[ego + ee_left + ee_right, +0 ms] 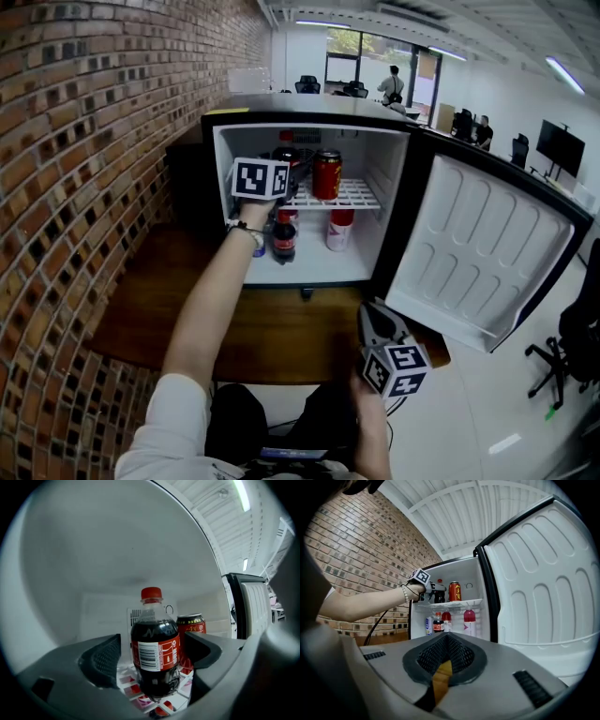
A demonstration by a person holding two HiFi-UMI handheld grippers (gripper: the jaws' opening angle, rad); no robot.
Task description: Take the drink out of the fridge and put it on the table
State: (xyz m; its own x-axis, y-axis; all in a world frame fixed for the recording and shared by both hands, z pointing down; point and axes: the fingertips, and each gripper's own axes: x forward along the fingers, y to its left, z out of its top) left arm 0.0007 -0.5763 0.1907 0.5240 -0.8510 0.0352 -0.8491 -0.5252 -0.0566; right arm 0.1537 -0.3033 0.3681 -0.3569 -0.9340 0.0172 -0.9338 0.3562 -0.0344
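Left gripper (151,651) is reaching into the fridge (309,111) at upper-shelf height, with its jaws standing wide apart. The cola bottle (154,637) is standing upright on the fridge's upper wire shelf (361,195), between the jaws. A gap is showing at the left pad, so there is no grip. A red can (191,630) is sitting on the same shelf, just behind the bottle toward the fridge's hinge side. Right gripper (447,644) is hovering outside the fridge, facing its open door (478,253), with its jaws closed together and holding nothing.

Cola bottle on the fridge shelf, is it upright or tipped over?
Upright: the cola bottle stands on the white shelf, red cap on top.
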